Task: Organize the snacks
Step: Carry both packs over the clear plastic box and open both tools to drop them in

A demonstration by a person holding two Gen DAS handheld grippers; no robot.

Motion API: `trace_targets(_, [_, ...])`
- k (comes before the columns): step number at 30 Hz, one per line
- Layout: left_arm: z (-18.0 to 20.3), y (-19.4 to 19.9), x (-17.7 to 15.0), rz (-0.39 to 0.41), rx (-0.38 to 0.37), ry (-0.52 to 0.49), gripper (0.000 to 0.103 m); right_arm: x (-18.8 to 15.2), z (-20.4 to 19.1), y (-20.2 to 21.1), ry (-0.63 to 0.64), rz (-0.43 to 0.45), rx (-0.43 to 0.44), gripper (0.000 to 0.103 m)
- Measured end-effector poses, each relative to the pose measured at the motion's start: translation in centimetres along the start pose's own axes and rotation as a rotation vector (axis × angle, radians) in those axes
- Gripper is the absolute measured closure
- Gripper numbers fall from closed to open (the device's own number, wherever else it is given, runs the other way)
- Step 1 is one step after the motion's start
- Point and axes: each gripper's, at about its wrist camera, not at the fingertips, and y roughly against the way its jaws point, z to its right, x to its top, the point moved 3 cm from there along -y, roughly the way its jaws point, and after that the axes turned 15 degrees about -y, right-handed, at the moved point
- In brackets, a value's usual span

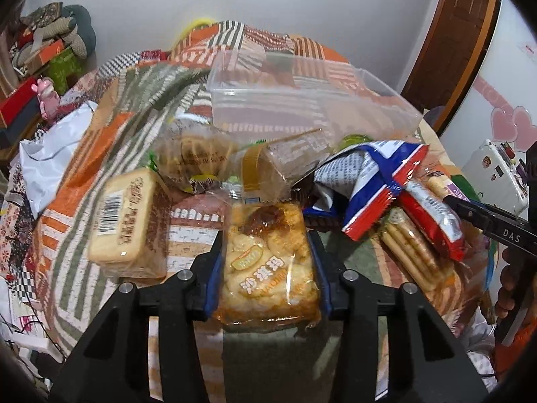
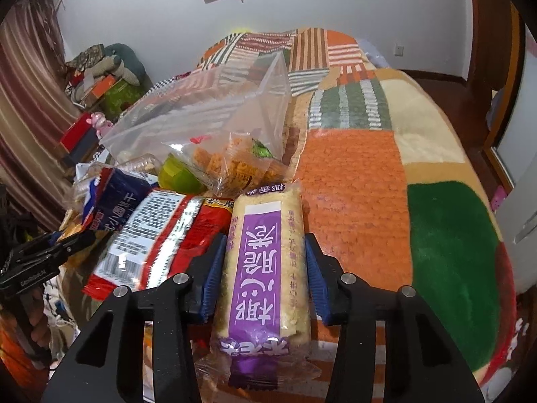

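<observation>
Even indoor light, strong fisheye bend, some smear on the left view

Both views are evenly and fairly brightly lit from overhead, with soft, weak shadows under the snack packets (image 1: 268,268). Glare streaks the clear plastic bag (image 2: 214,110) and the shiny wrapper of the red packet (image 2: 157,231). The fisheye curves the wall (image 2: 335,6) and darkens every corner to black. In the left wrist view the far quilt (image 1: 141,100) and the cake pack (image 1: 124,215) look smeared; nearer packets are sharper.
</observation>
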Motion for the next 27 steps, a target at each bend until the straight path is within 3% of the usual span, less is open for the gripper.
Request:
trace_targets(19, [1.3,8.0,3.2,0.212,0.006,-0.039,0.059,2.2,-2.4,3.9,0.032,0.141,0.081,0.061])
trace_targets(27, [1.2,8.7,5.9,0.272,-0.001,-0.038,0.059,3.3,-4.0,4.2,0.05,0.182,0.124,0.061])
